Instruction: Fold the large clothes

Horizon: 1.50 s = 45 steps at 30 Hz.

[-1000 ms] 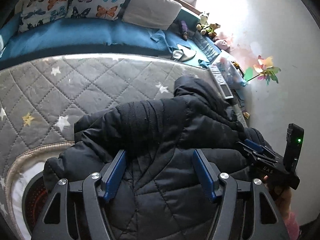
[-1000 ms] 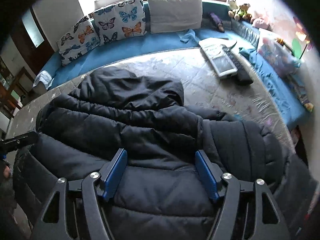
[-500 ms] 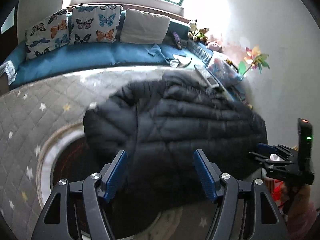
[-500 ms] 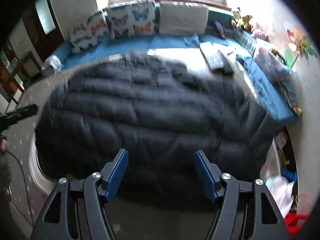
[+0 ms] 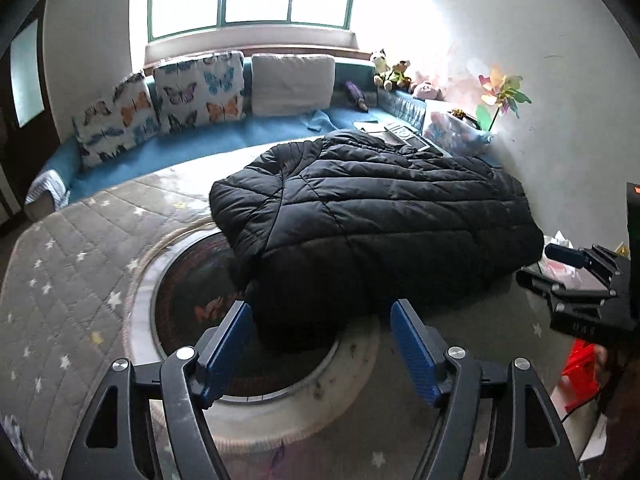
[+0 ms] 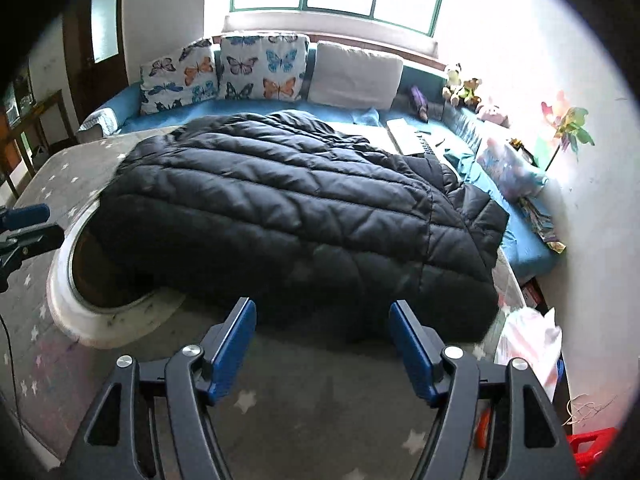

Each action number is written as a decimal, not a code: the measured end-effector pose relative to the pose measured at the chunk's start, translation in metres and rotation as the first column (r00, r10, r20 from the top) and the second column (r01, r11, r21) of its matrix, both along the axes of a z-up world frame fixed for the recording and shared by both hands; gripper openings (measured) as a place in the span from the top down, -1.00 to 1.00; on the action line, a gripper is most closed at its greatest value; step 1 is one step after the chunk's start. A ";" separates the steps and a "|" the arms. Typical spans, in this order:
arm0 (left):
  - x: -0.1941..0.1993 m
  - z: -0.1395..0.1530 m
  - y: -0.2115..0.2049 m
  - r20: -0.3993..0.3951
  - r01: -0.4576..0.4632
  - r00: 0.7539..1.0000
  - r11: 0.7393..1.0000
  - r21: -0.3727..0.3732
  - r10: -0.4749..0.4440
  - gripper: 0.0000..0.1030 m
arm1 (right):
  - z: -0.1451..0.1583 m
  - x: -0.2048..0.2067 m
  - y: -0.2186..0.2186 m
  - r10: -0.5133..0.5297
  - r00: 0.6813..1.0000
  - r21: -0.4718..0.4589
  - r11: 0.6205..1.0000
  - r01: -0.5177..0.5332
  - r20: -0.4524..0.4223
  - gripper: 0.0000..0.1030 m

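Observation:
A large black quilted puffer jacket (image 5: 372,216) lies folded on the grey star-patterned mattress (image 5: 72,264); it also shows in the right wrist view (image 6: 288,216). My left gripper (image 5: 322,344) is open and empty, held back from the jacket's near edge. My right gripper (image 6: 322,344) is open and empty, also short of the jacket's near edge. The right gripper shows at the right edge of the left wrist view (image 5: 576,276), and the left gripper at the left edge of the right wrist view (image 6: 24,220).
A round white-rimmed dark patch (image 5: 192,300) on the mattress lies partly under the jacket. A blue bench (image 6: 168,116) with butterfly cushions (image 6: 264,68) runs along the back. A keyboard (image 6: 408,136), soft toys (image 6: 464,84) and a pinwheel (image 6: 568,128) are at the right. A plastic bag (image 6: 528,344) sits beside the bed.
Both grippers have pulled back and up from the jacket. One second ago they were pressed close over it; now the whole folded jacket lies in view ahead.

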<state>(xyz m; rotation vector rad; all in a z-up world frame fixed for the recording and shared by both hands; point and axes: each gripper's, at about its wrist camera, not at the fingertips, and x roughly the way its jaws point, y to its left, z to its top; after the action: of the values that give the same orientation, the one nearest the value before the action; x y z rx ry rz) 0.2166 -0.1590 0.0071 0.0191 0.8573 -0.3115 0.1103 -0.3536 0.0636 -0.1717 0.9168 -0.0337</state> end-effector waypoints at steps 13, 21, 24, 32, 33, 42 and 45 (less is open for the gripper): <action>-0.095 0.010 0.015 0.038 -0.029 0.999 1.000 0.007 0.029 -0.52 | 0.006 -0.070 0.033 -0.035 0.992 0.017 0.999 0.033 0.125 -0.64; -0.125 0.000 0.024 0.015 -0.036 0.999 0.999 -0.003 0.036 -0.52 | 0.004 -0.095 0.049 -0.037 0.989 0.035 0.999 0.032 0.144 -0.75; -0.131 -0.003 0.027 0.009 -0.040 0.999 0.999 -0.004 0.040 -0.52 | 0.004 -0.100 0.052 -0.041 0.988 0.044 0.998 0.035 0.151 -0.77; -0.143 -0.001 0.033 0.025 -0.049 0.999 0.999 -0.002 0.049 -0.52 | 0.001 -0.109 0.053 -0.055 0.987 0.075 0.996 0.044 0.153 -0.77; -0.145 -0.001 0.033 0.027 -0.048 0.998 0.999 0.000 0.048 -0.52 | 0.001 -0.110 0.054 -0.055 0.987 0.076 0.996 0.044 0.154 -0.77; -0.153 -0.001 0.028 0.026 -0.035 0.999 0.999 0.002 0.035 -0.52 | 0.004 -0.118 0.055 -0.066 0.983 0.068 0.996 0.054 0.174 -0.77; -0.155 -0.001 0.025 0.029 -0.031 0.999 1.000 0.005 0.031 -0.52 | 0.003 -0.119 0.055 -0.069 0.983 0.058 0.997 0.060 0.171 -0.77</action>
<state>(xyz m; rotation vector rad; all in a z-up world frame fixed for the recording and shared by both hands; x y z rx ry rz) 0.0615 -0.1336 0.0062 0.0150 0.8293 -0.2797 -0.0089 -0.2987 0.0663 -0.0881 0.7489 -0.0829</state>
